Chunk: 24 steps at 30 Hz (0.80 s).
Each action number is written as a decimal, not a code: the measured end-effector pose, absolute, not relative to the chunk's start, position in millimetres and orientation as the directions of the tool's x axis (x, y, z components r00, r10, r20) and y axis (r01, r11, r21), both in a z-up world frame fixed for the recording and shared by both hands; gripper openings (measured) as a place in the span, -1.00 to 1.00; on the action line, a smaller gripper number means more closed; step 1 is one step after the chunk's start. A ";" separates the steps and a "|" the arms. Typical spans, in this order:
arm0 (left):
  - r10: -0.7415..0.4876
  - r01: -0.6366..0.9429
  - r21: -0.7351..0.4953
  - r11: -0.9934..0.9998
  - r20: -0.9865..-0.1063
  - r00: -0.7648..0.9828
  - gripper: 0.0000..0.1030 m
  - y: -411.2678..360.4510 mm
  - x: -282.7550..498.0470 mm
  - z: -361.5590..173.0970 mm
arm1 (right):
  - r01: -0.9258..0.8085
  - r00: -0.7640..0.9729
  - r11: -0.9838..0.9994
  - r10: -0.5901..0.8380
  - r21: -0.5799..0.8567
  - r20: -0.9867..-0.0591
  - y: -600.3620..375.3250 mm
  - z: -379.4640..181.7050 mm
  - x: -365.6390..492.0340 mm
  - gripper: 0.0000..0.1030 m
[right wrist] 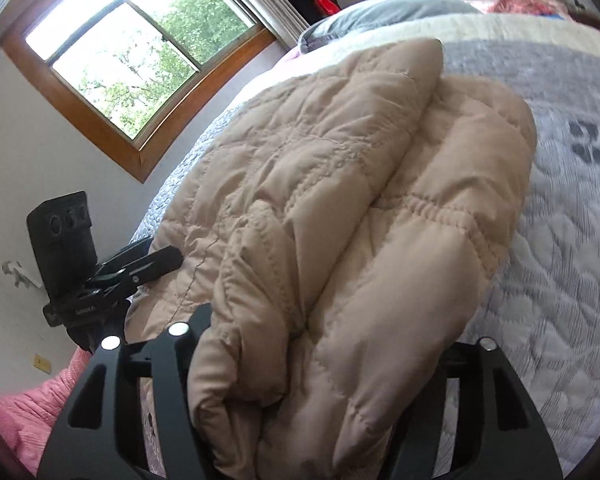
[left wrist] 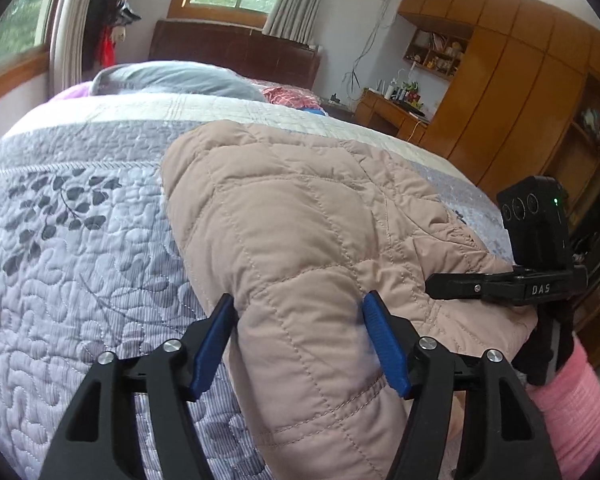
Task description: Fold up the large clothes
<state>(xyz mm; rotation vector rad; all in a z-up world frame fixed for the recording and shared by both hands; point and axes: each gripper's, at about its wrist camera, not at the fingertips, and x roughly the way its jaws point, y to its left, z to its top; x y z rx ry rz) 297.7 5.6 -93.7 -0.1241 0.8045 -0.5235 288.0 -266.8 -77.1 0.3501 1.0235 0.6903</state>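
Left claw (left wrist: pixel 298 304) pinches a thick fold of the beige quilted jacket (left wrist: pixel 300 208): both blue pads (left wrist: pixel 216 344) touch the padding, which bulges up between them. Just to its right lies the other claw's black finger, resting on the same jacket, with a pink sleeve (left wrist: pixel 572 400) behind it. Ahead of the pads the jacket stretches away over a grey quilted bedspread (left wrist: pixel 80 240). A grey pillow (left wrist: pixel 172 80) lies farther off and a wooden wardrobe (left wrist: pixel 500 80) stands far right.

Right claw (right wrist: pixel 328 332) is buried under the jacket's bunched edge. Its fingertips are hidden, so I cannot tell whether it is spread or gripping. Beyond it the jacket lies doubled lengthwise on the bedspread, and a window (right wrist: pixel 132 52) is far off to the left.
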 end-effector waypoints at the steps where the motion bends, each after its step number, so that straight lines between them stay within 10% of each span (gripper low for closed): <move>1: -0.481 0.397 -0.287 0.872 -0.658 0.579 0.36 4.8 295.5 -92.4 | -0.349 0.340 0.749 0.662 0.563 -0.668 -267.6 -76.6 287.4 0.37; 24: -0.335 0.337 -0.129 0.933 -0.655 0.678 0.54 1.9 215.5 -55.6 | -0.251 0.644 0.953 0.294 0.167 -0.706 -242.0 -7.7 189.2 0.56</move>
